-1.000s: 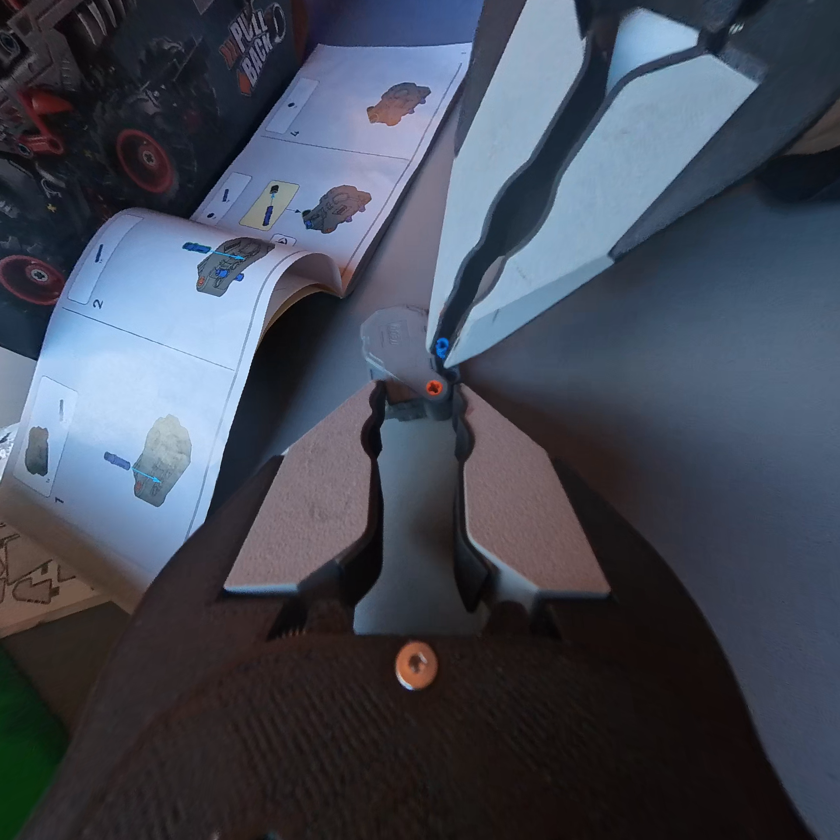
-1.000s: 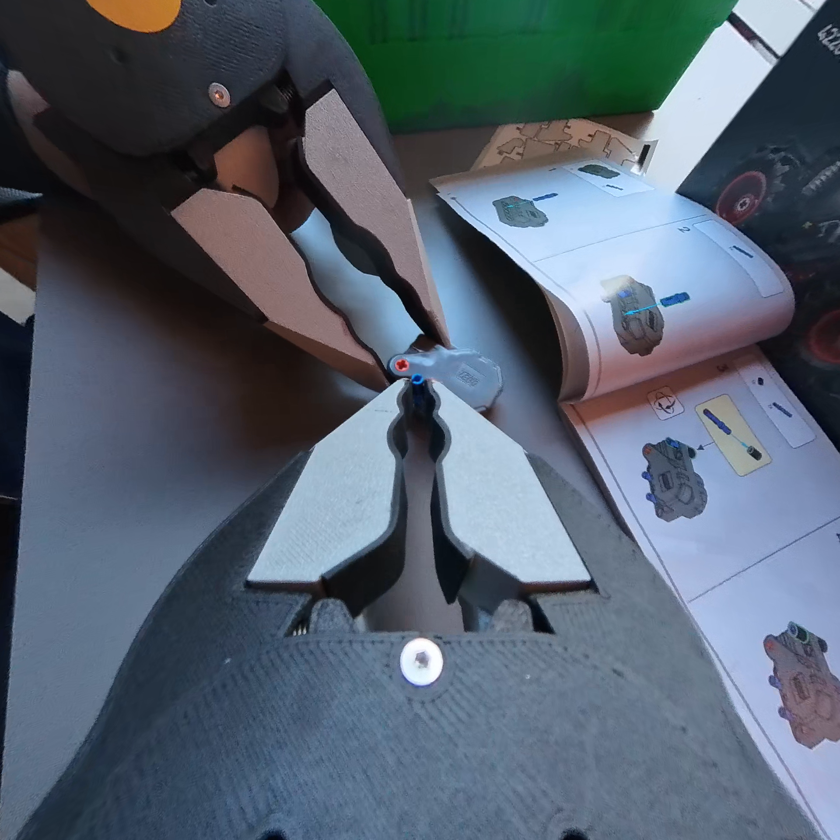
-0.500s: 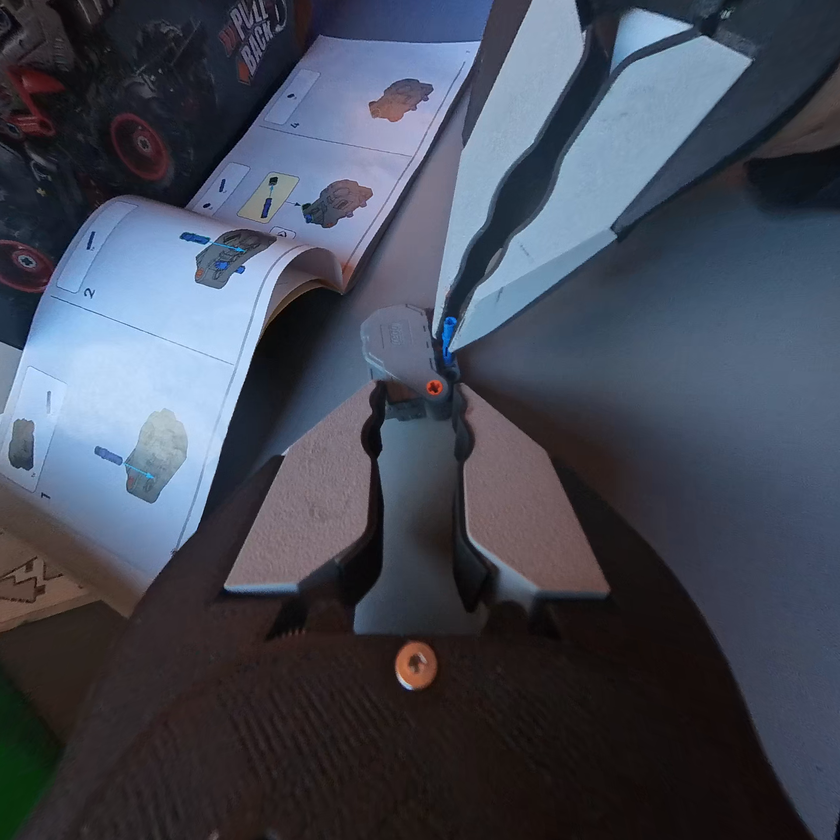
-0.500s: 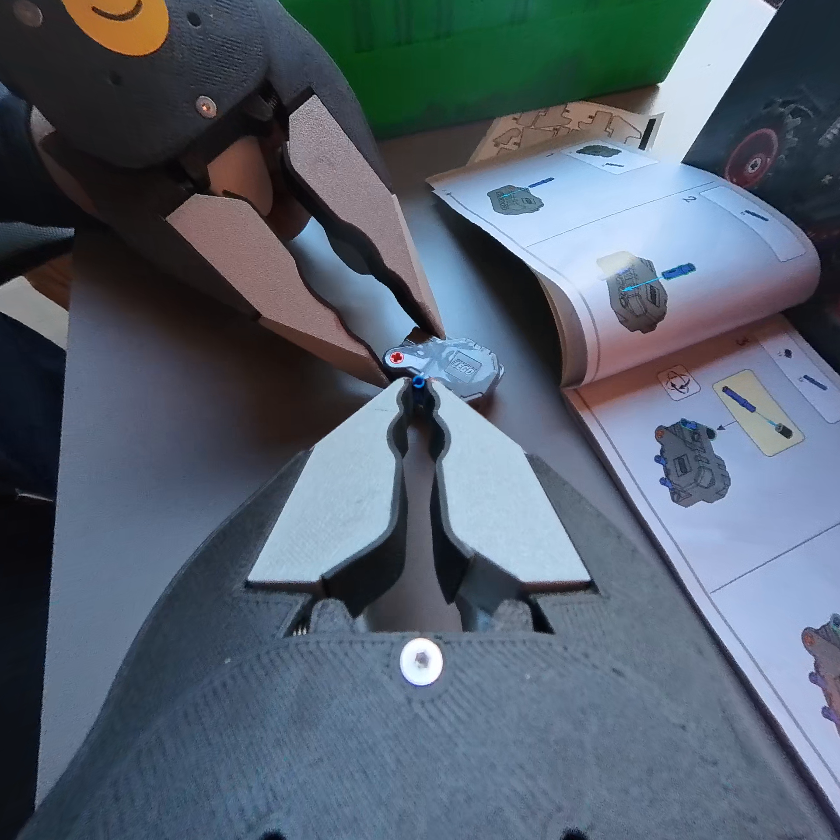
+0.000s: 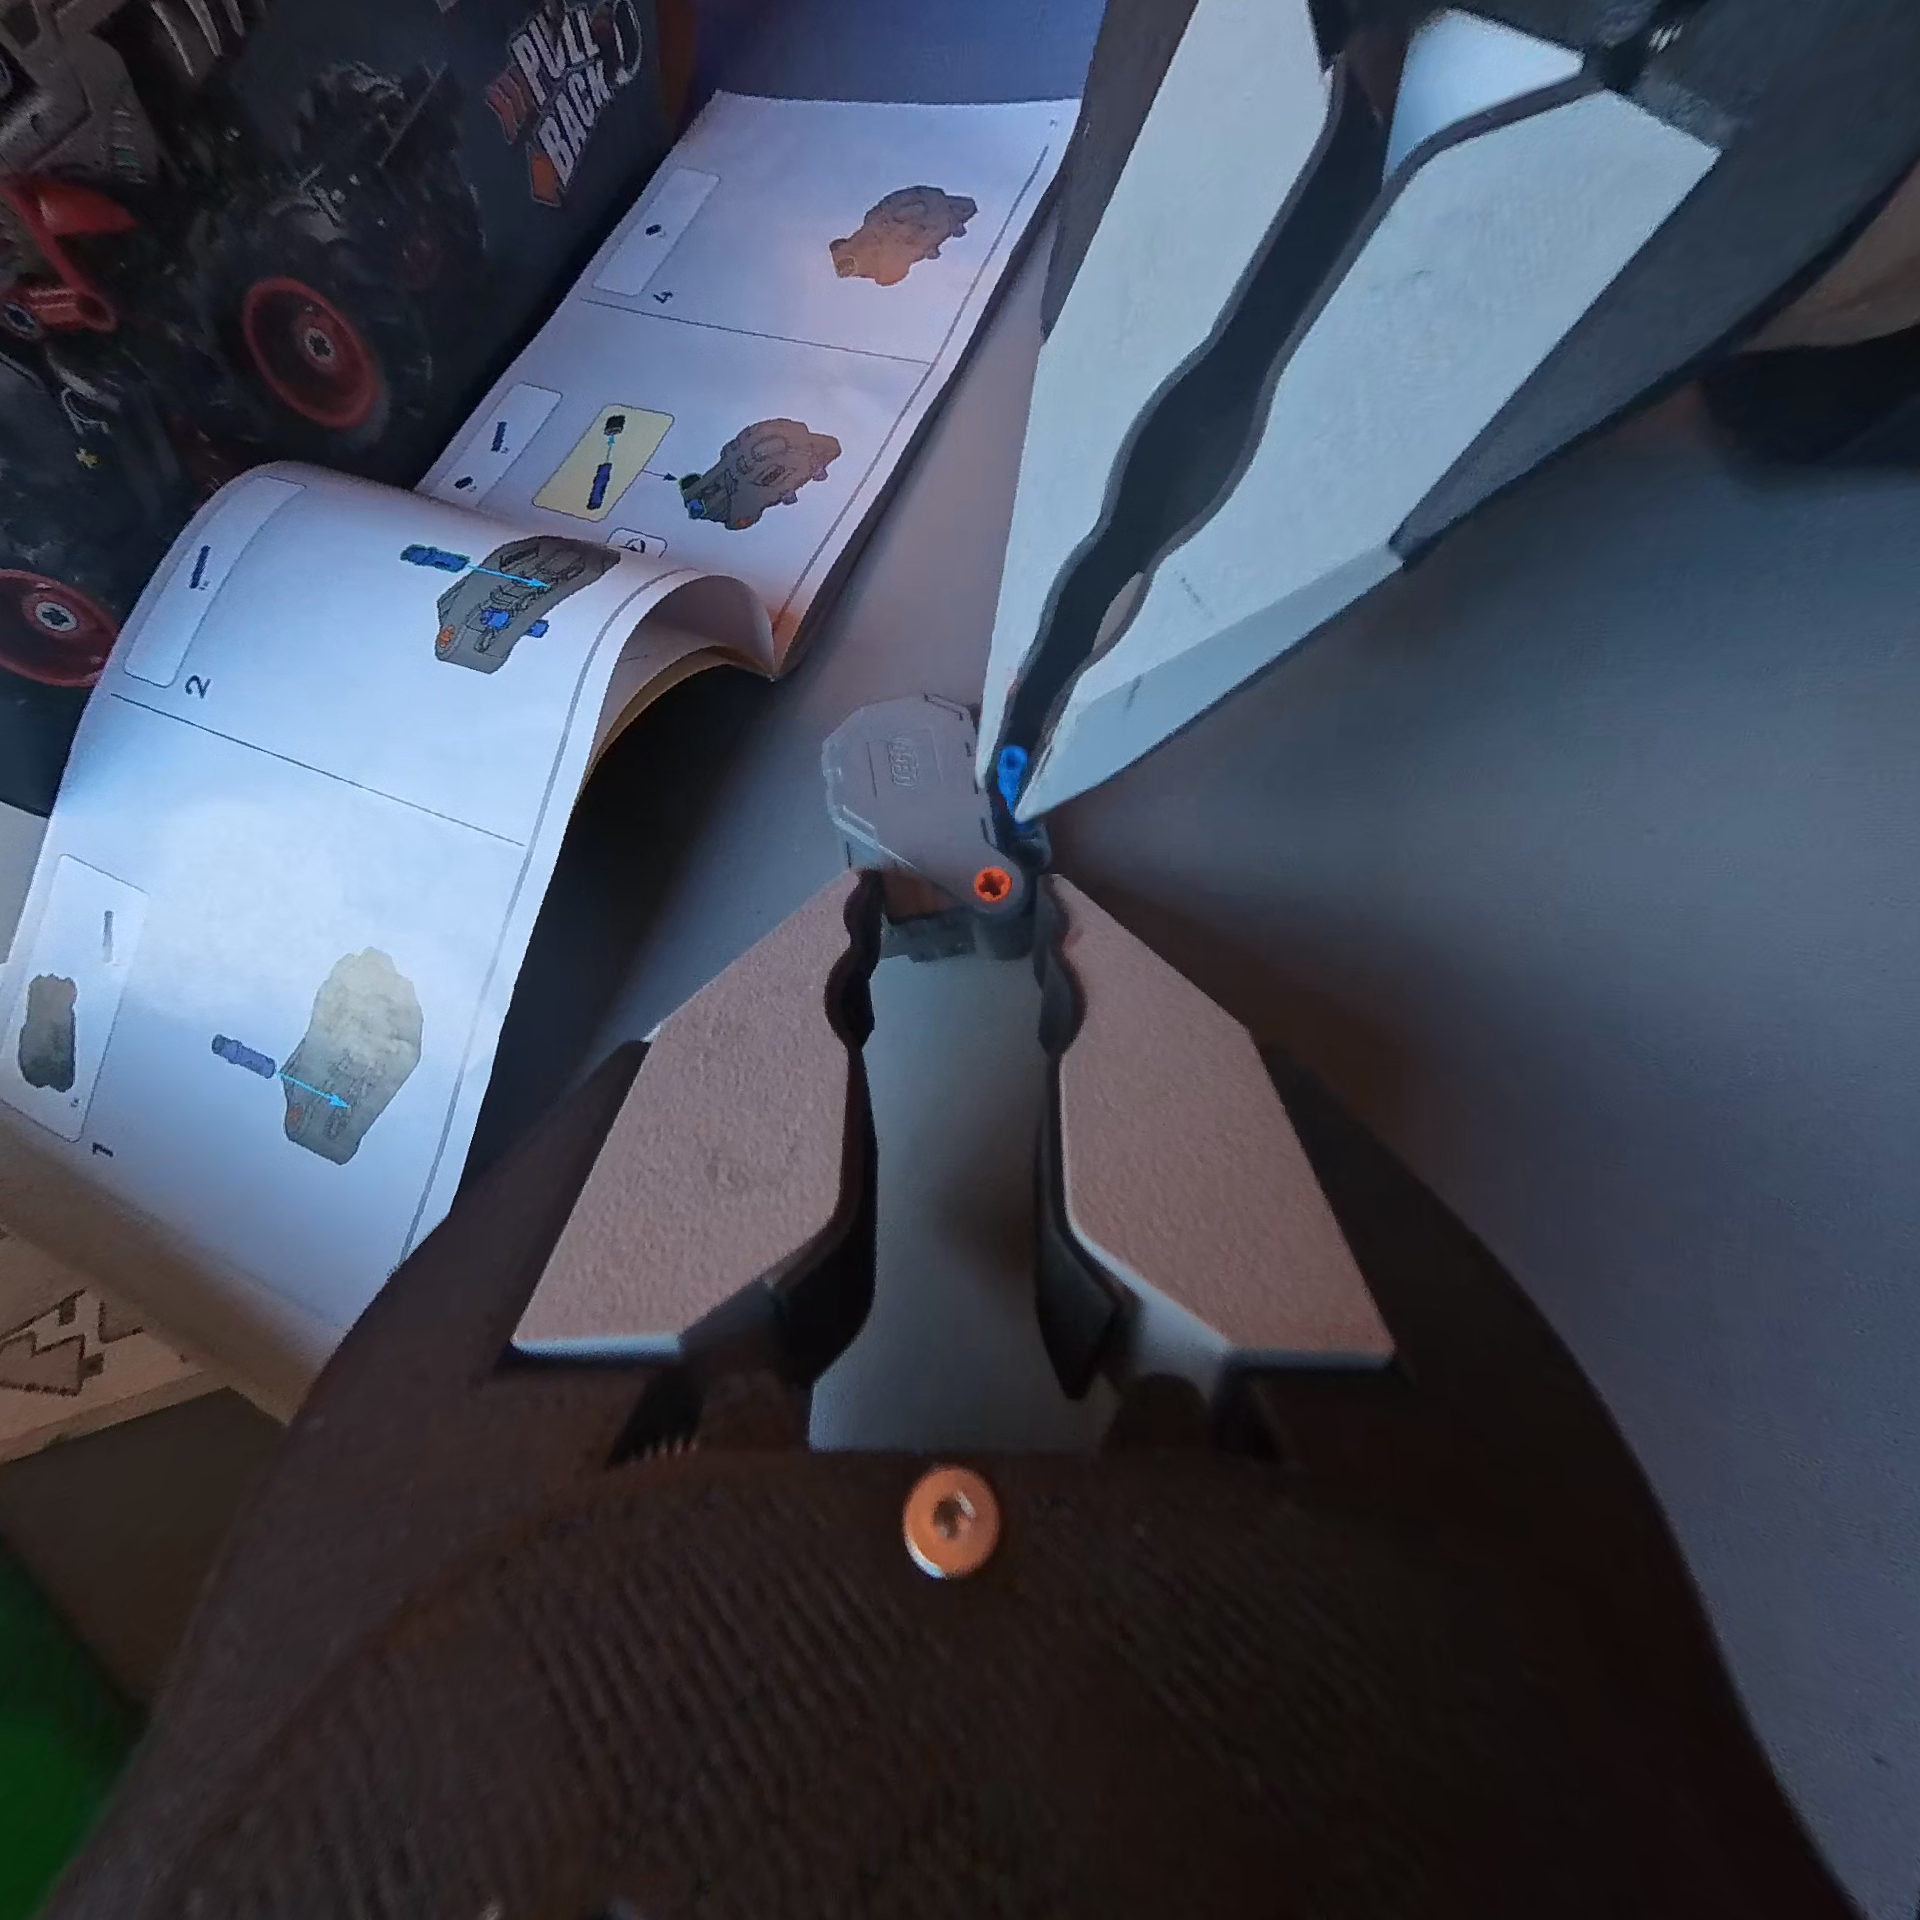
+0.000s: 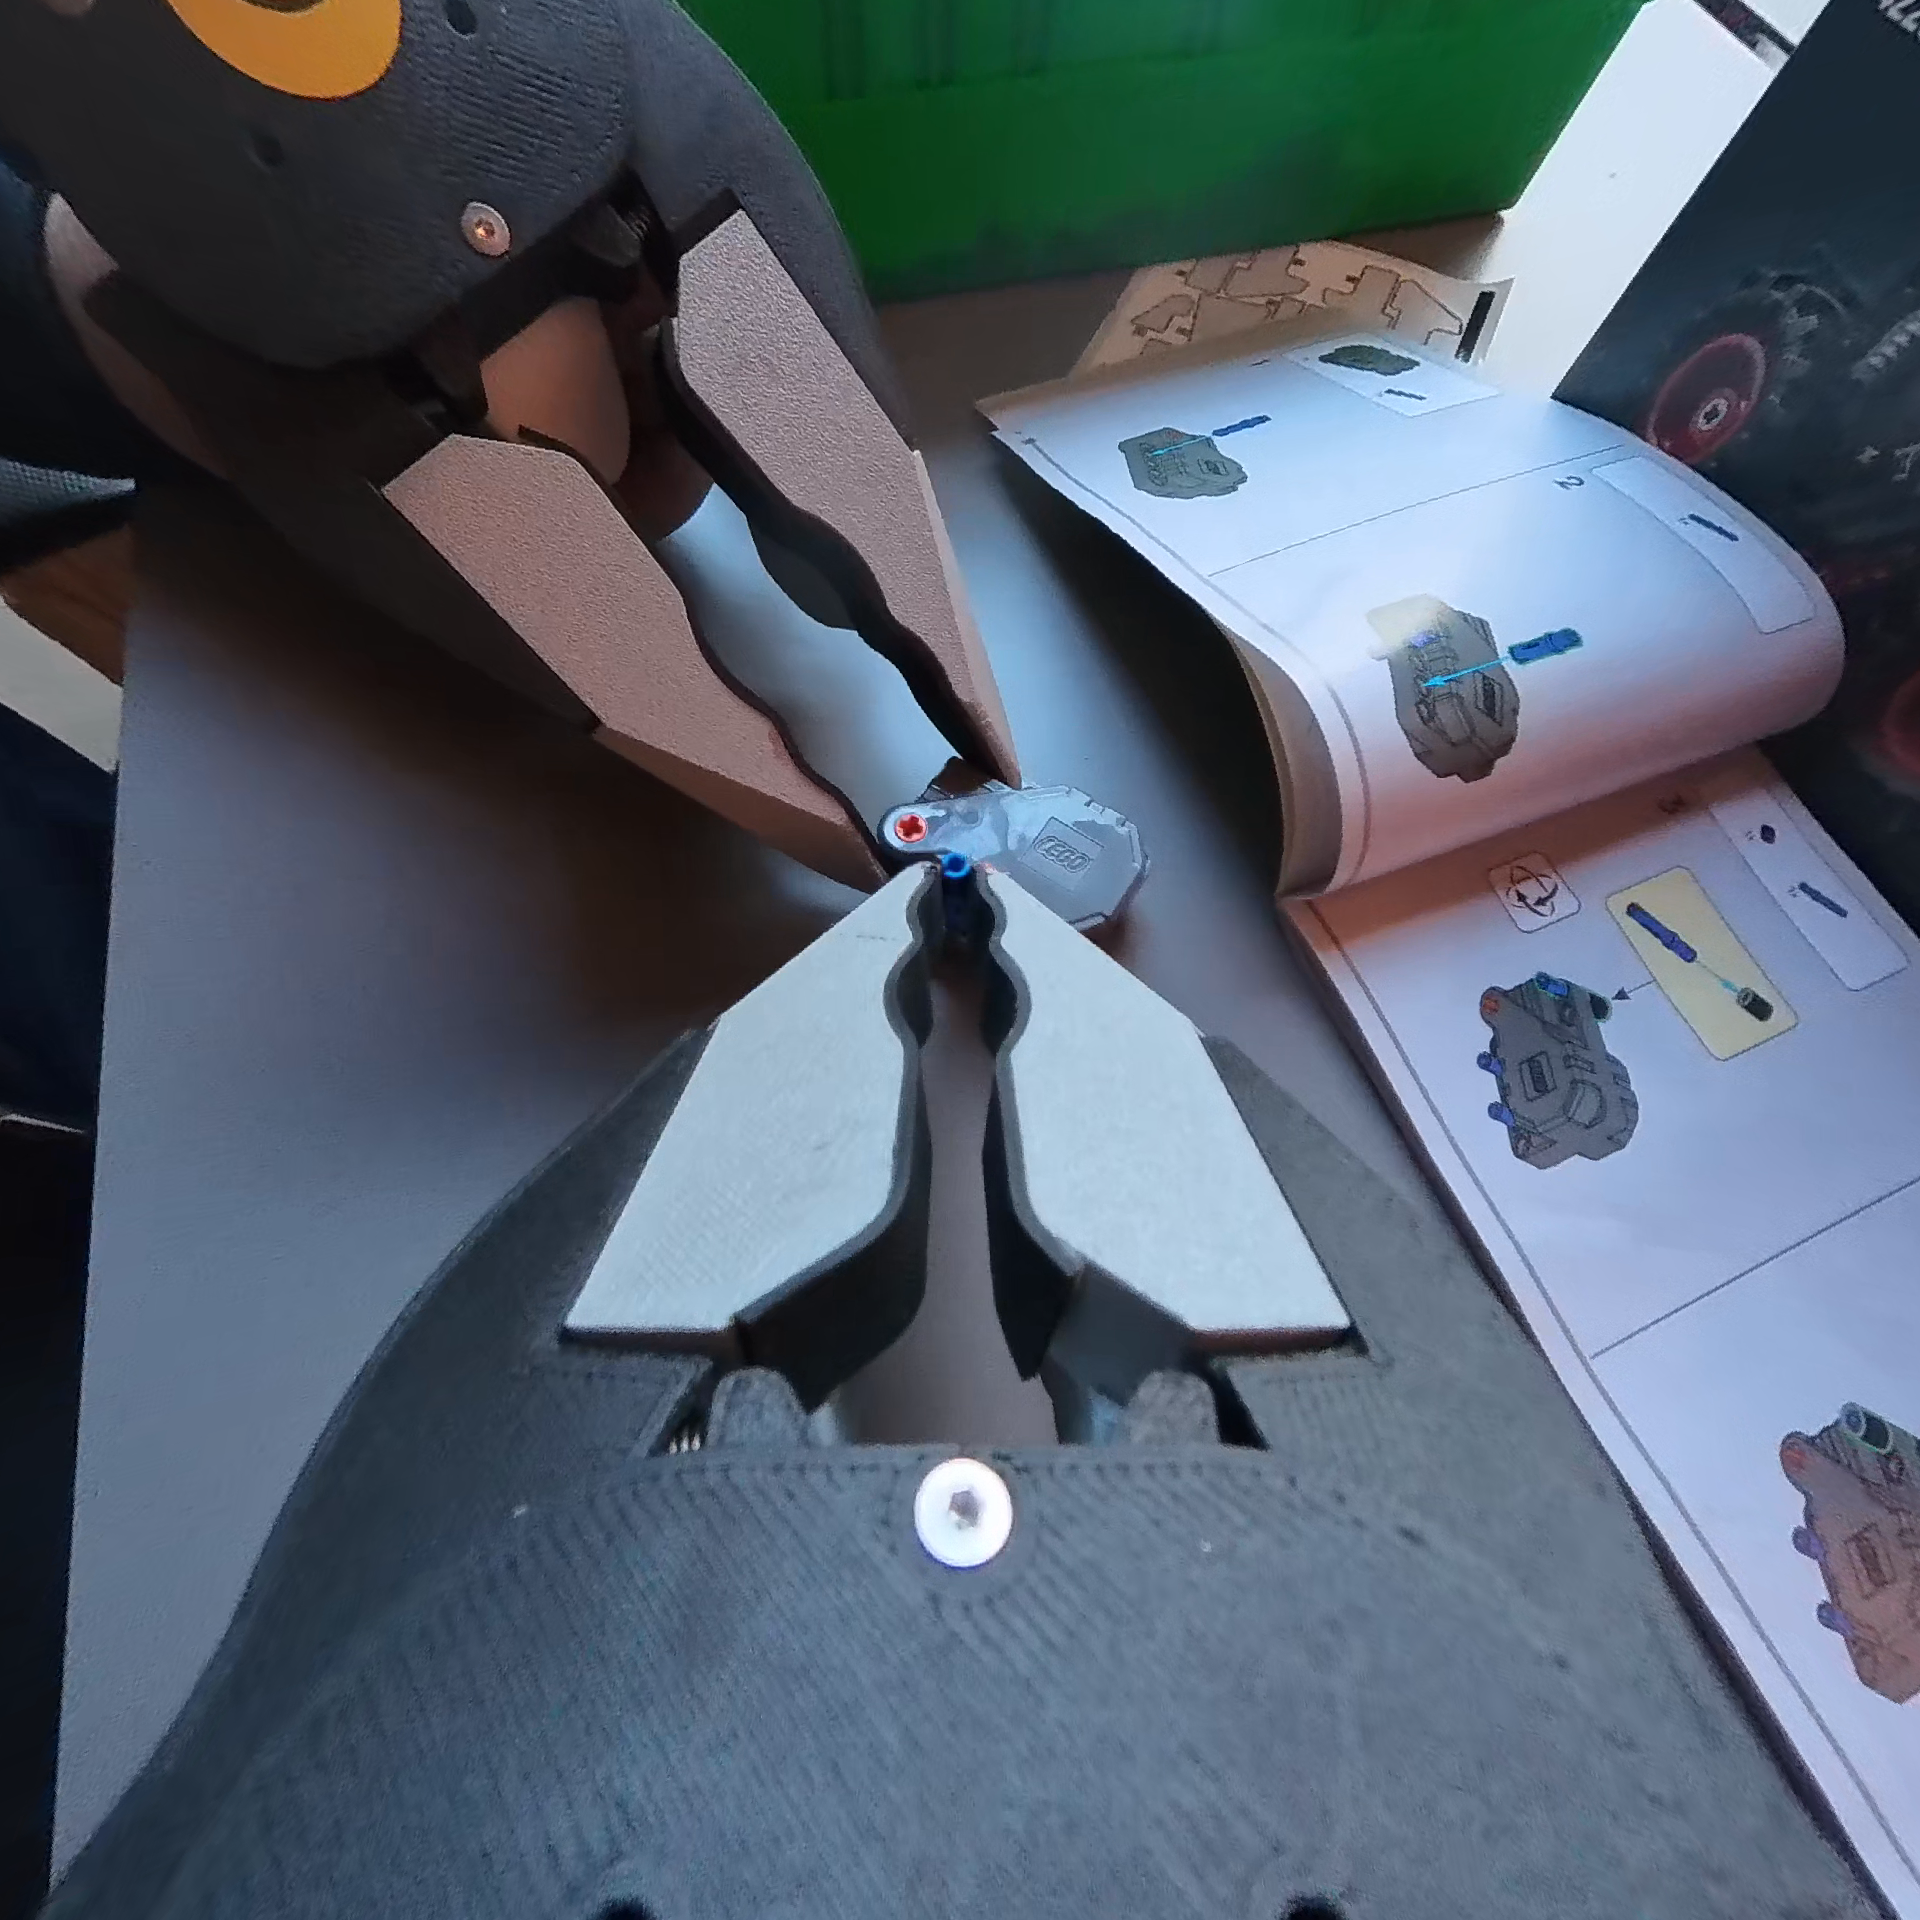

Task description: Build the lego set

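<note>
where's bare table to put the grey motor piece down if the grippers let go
Bare grey table lies on the side of both grippers away from the instruction booklet. The booklet side is crowded: the open pages, then the dark box and green bin.

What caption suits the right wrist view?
Right gripper presents a blue pin to the grey motor block held by the left gripper.

grey motor block [image 5: 902, 790], orange-red axle hole [image 5: 992, 883]. blue pin [image 6: 954, 883] at the block's 6 o'clock in right wrist view. left tool [image 5: 951, 914]: brown faces, black body. right tool [image 6: 951, 899]: pale grey faces. table [image 6: 416, 987] dark grey. booklet [image 5: 312, 831] white, blue arrows. bin [image 6: 1143, 125] green at 12 o'clock.
</note>
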{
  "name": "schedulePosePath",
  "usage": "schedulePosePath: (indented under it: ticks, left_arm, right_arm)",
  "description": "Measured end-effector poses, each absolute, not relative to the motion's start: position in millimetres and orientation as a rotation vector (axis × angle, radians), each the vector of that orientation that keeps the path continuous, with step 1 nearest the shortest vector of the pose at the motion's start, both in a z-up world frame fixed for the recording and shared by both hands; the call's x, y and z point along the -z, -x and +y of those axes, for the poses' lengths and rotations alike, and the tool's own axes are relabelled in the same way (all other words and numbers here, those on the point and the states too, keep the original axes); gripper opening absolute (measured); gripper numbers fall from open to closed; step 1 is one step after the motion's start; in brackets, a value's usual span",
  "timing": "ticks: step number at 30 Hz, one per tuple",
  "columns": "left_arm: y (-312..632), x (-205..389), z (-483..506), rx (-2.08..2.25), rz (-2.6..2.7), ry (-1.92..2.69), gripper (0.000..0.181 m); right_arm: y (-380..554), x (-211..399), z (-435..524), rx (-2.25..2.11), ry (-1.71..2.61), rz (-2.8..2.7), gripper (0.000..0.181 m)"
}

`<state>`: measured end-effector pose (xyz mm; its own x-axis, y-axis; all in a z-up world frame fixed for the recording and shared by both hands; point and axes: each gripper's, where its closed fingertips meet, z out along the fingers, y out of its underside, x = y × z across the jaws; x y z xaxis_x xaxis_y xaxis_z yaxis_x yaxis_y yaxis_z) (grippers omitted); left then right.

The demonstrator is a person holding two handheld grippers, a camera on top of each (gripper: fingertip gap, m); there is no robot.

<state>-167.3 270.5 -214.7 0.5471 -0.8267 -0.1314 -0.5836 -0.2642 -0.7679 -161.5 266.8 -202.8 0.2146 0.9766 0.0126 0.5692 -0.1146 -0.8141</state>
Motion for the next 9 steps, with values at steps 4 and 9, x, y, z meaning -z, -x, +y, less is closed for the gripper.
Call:
schedulePosePath:
  ticks: [4,9]
  left_arm:
    - [167.2,214.5,270.4,0.380,1.140,1.971,0.026]
    - [167.6,214.5,270.3,0.375,1.140,1.971,0.026]
  right_arm:
    - [165.0,204.6,266.4,-0.705,1.772,-1.466,0.002]
    - [160.6,207.1,266.6,-0.734,1.794,-1.443,0.002]
